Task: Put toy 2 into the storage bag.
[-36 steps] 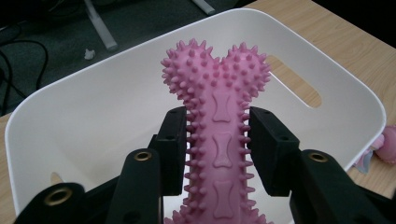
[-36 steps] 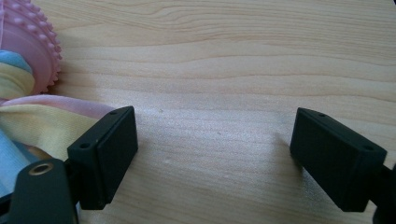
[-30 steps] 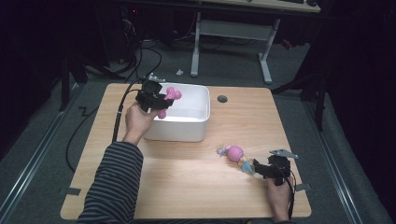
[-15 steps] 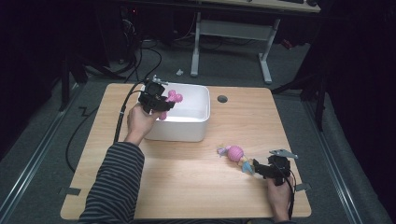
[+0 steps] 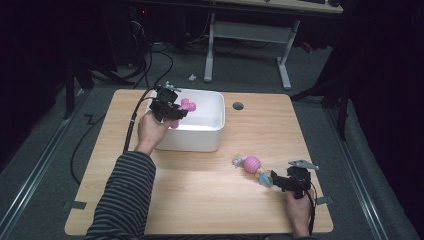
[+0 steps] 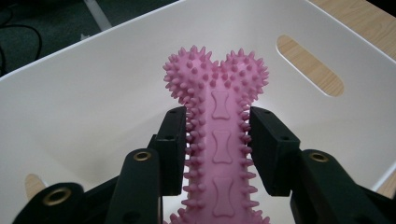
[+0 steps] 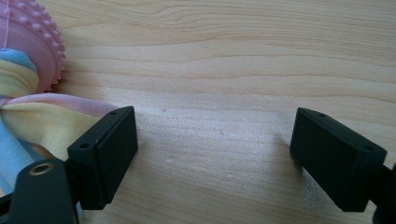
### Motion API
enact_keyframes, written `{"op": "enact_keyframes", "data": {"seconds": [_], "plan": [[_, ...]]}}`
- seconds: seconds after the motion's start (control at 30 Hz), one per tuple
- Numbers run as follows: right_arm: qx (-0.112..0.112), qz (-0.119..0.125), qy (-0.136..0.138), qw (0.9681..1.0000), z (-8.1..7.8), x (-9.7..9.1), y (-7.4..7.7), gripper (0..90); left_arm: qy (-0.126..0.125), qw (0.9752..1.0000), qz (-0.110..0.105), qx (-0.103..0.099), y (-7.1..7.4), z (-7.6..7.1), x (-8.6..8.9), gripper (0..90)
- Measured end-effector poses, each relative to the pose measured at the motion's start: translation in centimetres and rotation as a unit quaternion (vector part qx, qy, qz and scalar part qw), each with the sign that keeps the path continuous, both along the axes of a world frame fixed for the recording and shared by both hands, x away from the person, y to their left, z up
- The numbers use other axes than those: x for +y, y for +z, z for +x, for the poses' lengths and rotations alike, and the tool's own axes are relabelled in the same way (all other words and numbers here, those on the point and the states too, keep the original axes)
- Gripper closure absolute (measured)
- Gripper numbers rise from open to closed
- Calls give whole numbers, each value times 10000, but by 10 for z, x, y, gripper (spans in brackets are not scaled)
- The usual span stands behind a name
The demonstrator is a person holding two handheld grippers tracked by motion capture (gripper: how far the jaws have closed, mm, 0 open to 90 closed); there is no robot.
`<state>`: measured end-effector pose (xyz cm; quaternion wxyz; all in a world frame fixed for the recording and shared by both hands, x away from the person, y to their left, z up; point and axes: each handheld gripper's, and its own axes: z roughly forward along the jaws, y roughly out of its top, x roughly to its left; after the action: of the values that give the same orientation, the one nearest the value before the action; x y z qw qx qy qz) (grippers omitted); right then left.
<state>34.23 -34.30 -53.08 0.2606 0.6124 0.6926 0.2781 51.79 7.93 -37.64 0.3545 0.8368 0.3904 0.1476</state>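
Left hand-held gripper (image 5: 172, 111): hovering over the near-left part of the white bin (image 5: 216, 131), its jaws closing on the shaft of a pink spiked bone toy (image 5: 186, 106); in the left gripper view the jaws are pressing both sides of the bone (image 6: 219, 140), whose knobbed end is pointing into the bin's interior (image 6: 84, 112).

Right hand-held gripper (image 5: 278, 181): resting low at the near-right of the surface (image 5: 200, 200), jaws spread wide with nothing between them — bare wood is showing in the gap in the right gripper view.

Rope toy (image 5: 254, 168): lying on the surface between the bin and the right hand-held gripper; it is a pink nubbed ball with pastel cloth tails, and the tail end is sitting just beside the gripper's left jaw. In the right gripper view the cloth (image 7: 42, 121) is touching or nearly touching that jaw — I cannot tell which.

Bin: standing on the far-left half of the surface, open top, oval handle slots in its walls.

Person: a striped sleeve (image 5: 125, 200) is reaching in on the left side.
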Motion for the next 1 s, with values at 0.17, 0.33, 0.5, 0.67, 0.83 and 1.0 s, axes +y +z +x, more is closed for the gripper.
{"op": "enact_keyframes", "data": {"seconds": [0.17,0.33,0.5,0.67,0.83,1.0], "plan": [[0,0,-1,10000,0,0,0,148,13,10000,-4,29,-3,2,0,589],[1,1,-1,10000,0,0,0,148,-45,9999,146,6,-6,1,-4,590],[1,2,-1,10000,0,0,0,148,-15,9998,173,87,-8,2,-5,584],[0,2,-2,10000,0,0,0,148,-64,9996,61,251,-12,3,-4,549],[0,2,-2,10000,0,0,0,148,-89,9997,13,210,-9,-2,-2,489],[-10,4,8,10000,0,0,0,148,-105,9998,-156,-5,0,-13,7,433]]}}
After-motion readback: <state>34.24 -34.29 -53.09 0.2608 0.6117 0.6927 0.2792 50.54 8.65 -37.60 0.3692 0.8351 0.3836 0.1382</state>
